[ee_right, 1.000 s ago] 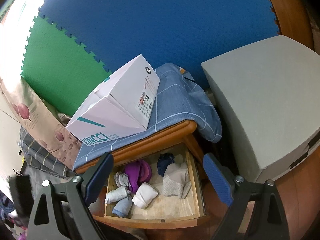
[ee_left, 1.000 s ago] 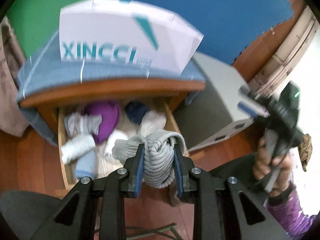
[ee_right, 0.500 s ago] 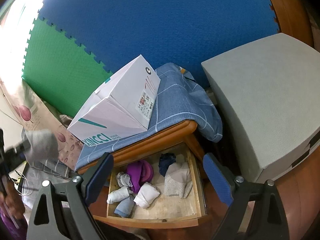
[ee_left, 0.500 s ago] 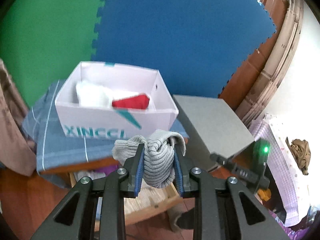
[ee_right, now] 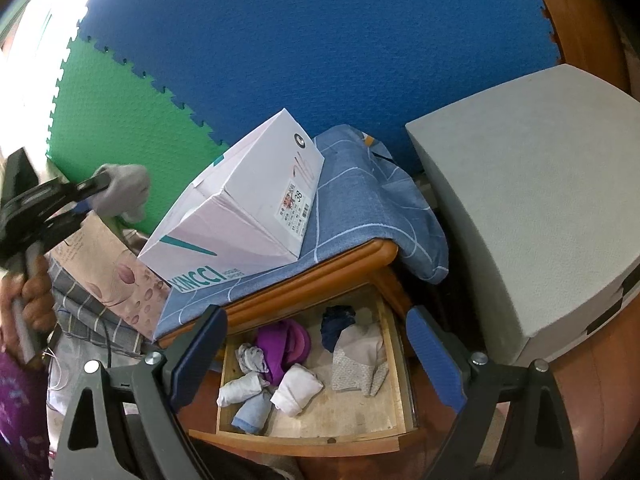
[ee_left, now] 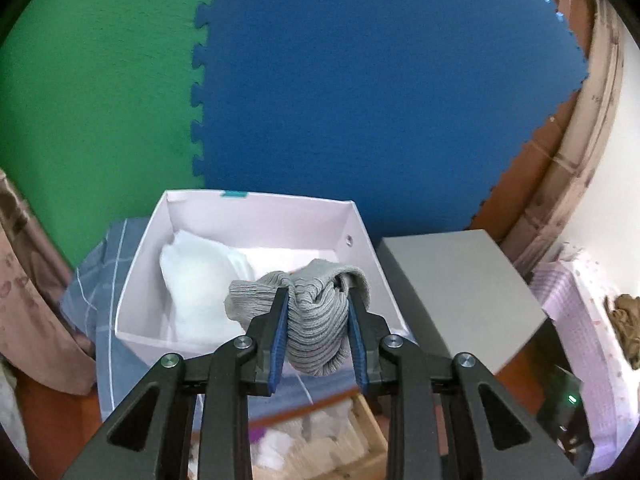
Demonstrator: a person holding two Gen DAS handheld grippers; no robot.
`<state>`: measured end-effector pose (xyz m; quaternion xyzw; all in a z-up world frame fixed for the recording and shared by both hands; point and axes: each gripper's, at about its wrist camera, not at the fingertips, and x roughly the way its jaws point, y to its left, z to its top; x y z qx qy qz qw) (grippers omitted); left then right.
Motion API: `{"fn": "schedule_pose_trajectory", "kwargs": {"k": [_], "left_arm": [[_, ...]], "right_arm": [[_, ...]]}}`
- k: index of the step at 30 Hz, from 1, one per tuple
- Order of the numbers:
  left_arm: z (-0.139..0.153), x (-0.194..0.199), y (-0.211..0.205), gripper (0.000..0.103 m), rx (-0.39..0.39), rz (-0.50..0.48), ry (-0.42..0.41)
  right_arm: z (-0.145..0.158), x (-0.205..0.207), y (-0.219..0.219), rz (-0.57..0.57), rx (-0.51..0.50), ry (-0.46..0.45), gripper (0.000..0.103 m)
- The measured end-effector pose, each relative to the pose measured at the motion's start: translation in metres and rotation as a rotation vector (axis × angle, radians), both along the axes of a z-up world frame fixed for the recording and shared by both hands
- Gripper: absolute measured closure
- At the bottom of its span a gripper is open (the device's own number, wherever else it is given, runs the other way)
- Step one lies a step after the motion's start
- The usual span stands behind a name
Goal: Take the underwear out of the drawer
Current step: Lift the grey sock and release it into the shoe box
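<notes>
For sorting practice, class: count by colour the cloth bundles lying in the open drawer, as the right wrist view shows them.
purple bundle: 1
dark blue bundle: 1
light blue bundle: 1
white or pale grey bundles: 4
Total in the drawer: 7

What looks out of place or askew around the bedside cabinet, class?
The blue checked cloth under the white box hangs bunched over the cabinet's right corner, and the drawer stands open with rolled garments lying jumbled.
</notes>
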<state>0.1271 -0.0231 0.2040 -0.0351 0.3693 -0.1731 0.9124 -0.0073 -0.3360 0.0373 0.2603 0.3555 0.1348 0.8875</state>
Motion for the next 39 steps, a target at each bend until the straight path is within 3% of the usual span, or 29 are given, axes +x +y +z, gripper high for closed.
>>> {"fn": "schedule_pose_trajectory", "kwargs": {"k": [14,21,28,30,32,34,39], "left_arm": [[-0.047,0.116,-0.017,0.077,0.127,0.077,0.121],[-0.069,0.151,-0.018,0.077,0.112,0.13,0.194],[-0.086,0.167,-0.03,0.066,0.116,0.143,0.237],[-0.086,0.165,-0.032,0.055,0.139,0.167,0.197],[-0.082,0.164,-0.029,0.037,0.137,0.189,0.177],[-0.071,0.157,-0.025,0.036,0.104,0.198,0.124],[-0.028,0.101,-0.006,0.02,0.024,0.195,-0.093]], "right_arm": [[0.0,-0.001,-0.001,0.022,0.01,0.002,0.01],[-0.002,0.0,-0.006,0.025,0.036,0.01,0.01],[-0.002,0.0,-0.006,0.036,0.037,0.011,0.01],[-0.002,0.0,-0.007,0.035,0.041,0.014,0.01],[-0.003,-0.001,-0.008,0.033,0.042,0.017,0.01],[-0.003,0.0,-0.008,0.03,0.029,0.026,0.01],[-0.005,0.0,0.006,0.069,-0.039,0.043,0.01]]}}
